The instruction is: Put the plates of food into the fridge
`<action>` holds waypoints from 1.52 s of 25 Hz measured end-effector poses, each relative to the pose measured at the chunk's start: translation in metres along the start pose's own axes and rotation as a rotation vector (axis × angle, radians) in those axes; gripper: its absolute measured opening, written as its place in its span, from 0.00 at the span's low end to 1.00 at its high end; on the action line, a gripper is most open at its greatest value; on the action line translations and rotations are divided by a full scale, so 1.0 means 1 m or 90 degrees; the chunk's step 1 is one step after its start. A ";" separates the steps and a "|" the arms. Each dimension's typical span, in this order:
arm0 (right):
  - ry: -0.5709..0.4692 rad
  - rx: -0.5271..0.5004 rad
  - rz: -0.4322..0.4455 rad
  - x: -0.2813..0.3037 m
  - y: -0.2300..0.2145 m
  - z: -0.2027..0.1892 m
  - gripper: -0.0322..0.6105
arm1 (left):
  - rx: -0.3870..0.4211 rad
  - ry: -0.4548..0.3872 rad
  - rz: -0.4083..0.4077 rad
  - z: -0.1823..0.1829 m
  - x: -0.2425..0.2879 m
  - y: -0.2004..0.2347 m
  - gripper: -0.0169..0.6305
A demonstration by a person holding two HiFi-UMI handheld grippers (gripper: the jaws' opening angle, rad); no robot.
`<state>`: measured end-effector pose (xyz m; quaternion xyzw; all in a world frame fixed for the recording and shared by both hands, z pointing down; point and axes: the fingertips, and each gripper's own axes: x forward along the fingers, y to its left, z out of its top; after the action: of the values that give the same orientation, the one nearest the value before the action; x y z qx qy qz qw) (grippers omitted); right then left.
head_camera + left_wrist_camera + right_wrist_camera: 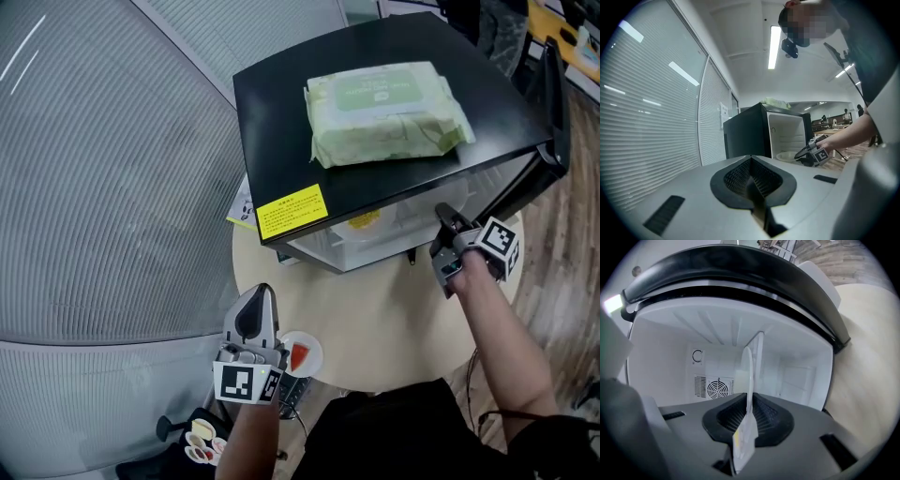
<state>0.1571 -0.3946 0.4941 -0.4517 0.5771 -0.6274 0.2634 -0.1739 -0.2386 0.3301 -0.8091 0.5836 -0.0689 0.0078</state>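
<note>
Round pale wooden table (394,328), with a black fridge (281,112) set on top, door (553,103) swung wide open at the right, white inside bare apart from a fan grille on the back wall. Flat on the fridge roof, a pale green pack of wipes (389,112). Near the front edge of the roof, a yellow sticker (292,210).

Just inside the fridge opening, low down, a white plate (364,228) with yellow food, seen edge-on in the right gripper view. Right gripper (750,416) at the fridge mouth, jaws clenched on that plate's rim, thin white edge pinched between the ribbed pads.

On the near left of the table, well apart from the fridge, a second small white plate (302,356) with a red slice of food, resting on the tabletop just beside the left gripper (260,292). Left gripper pointing toward the fridge, jaws pressed together, nothing gripped between them.
</note>
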 end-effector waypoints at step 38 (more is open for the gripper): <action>0.047 -0.477 0.063 -0.125 0.012 -0.250 0.38 | 0.004 -0.052 -0.031 -0.009 -0.175 0.064 0.03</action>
<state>-0.0061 -0.1695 0.4682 -0.4656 0.7965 -0.3754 0.0890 -0.2892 -0.0928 0.3153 -0.8254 0.5624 -0.0379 0.0321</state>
